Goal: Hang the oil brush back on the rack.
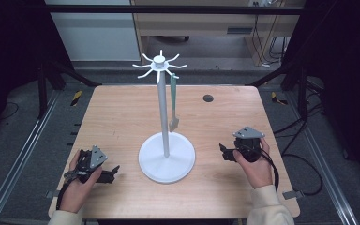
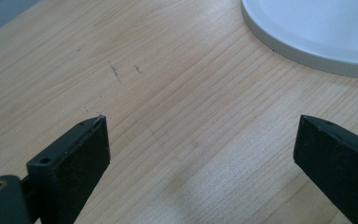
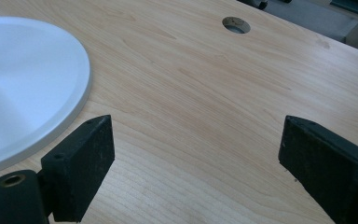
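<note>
A white stand with a round base and a ring of hooks on top rises from the middle of the wooden table. A green spatula hangs from one hook on its right side. My left gripper rests low at the table's front left, open, with bare wood between its jaws. My right gripper sits to the right of the base, open and holding nothing. An edge of the white base shows in the left gripper view, and the base lies at the left of the right gripper view.
A round cable hole sits in the table's far right part. Black frame rails run along both sides of the table. A cable trails from the right gripper off the table's right edge.
</note>
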The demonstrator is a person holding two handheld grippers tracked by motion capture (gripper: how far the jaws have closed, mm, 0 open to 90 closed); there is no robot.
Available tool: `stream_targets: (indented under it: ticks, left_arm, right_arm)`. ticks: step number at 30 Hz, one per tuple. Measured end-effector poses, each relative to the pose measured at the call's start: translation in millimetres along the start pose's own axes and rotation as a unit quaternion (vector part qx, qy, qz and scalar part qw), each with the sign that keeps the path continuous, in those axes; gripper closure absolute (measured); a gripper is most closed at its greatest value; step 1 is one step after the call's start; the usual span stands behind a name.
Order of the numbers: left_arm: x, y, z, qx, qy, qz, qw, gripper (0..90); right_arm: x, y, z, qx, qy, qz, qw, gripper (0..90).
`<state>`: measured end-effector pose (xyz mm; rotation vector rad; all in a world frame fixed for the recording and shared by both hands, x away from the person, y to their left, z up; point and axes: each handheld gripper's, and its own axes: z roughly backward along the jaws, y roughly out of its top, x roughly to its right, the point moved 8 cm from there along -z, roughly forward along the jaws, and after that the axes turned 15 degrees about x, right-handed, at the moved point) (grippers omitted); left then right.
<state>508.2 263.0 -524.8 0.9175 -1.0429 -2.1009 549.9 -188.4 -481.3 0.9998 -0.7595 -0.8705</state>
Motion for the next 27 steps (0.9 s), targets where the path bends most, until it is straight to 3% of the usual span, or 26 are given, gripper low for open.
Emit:
stream_targets:
  ticks: [12, 19, 27]
  left_arm:
    - [1.5, -0.1, -0.7, -0.003, -0.002, -0.003, 1.0000, 3.1]
    - [1.4, 0.6, -0.6, -0.001, -0.001, -0.004, 1.0000, 3.1]
    - [1.4, 0.6, -0.8, 0.001, 0.000, 0.000, 1.0000, 3.1]
  right_arm:
    - [-1.4, -18.9, -14.4, -0.011, 0.011, -0.026, 0.9995, 10.9]
    - [-3.1, -28.8, -23.3, -0.014, 0.015, -0.025, 0.9995, 11.0]
    - [-6.0, -32.4, -27.6, -0.013, 0.022, -0.049, 0.9985, 11.0]
